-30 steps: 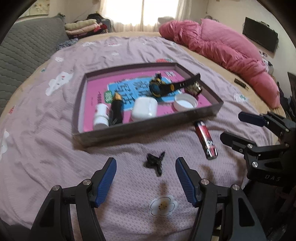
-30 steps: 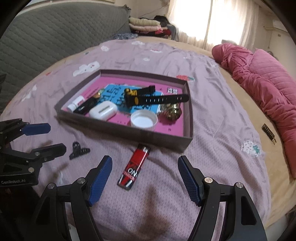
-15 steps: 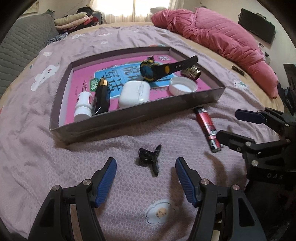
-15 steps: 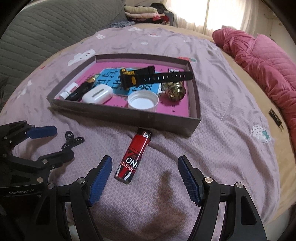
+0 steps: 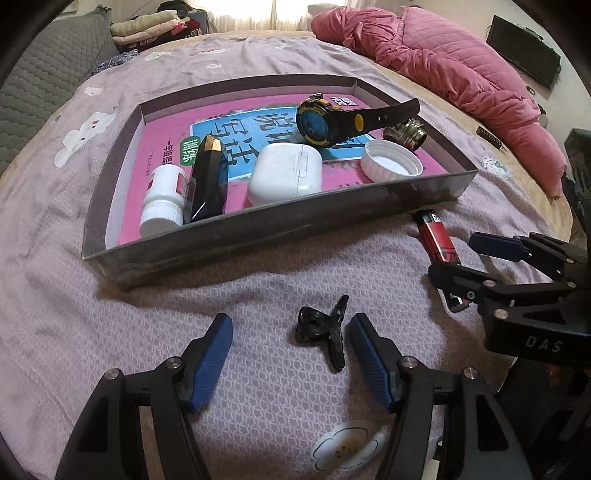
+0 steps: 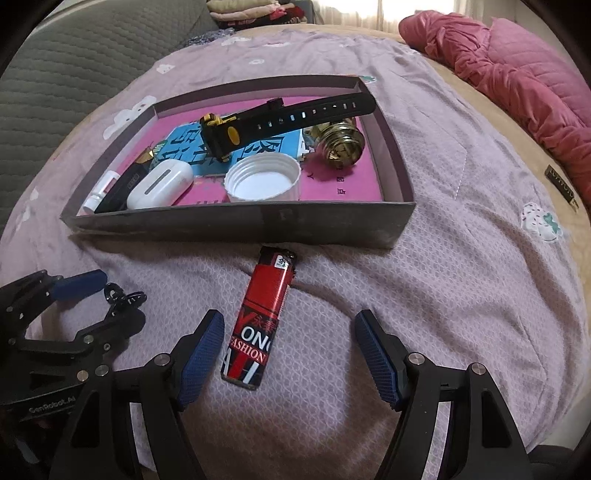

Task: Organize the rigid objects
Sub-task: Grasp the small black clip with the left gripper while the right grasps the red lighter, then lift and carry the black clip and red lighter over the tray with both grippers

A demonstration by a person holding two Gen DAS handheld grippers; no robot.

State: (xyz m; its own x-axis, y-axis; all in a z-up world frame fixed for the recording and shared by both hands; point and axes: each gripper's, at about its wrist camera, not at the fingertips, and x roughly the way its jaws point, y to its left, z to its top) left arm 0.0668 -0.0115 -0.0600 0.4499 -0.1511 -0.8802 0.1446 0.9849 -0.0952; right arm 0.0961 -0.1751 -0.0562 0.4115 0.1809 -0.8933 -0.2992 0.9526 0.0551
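A shallow dark box lies on the purple bedspread. It holds a black and yellow watch, a white earbud case, a white cap, a white bottle, a black lipstick tube and a brass knob. In front of the box lie a small black clip and a red lighter. My left gripper is open with the clip between its fingers, untouched. My right gripper is open over the lighter's lower end, closer to the left finger.
A pink quilt is heaped at the far right of the bed. A grey padded headboard and folded clothes stand at the back left. A small dark flat object lies near the bed's right edge.
Both grippers have sunk toward the bedspread and closed in. The clip now sits between the left fingers and the lighter's lower end between the right fingers. Nothing on the bed moved.
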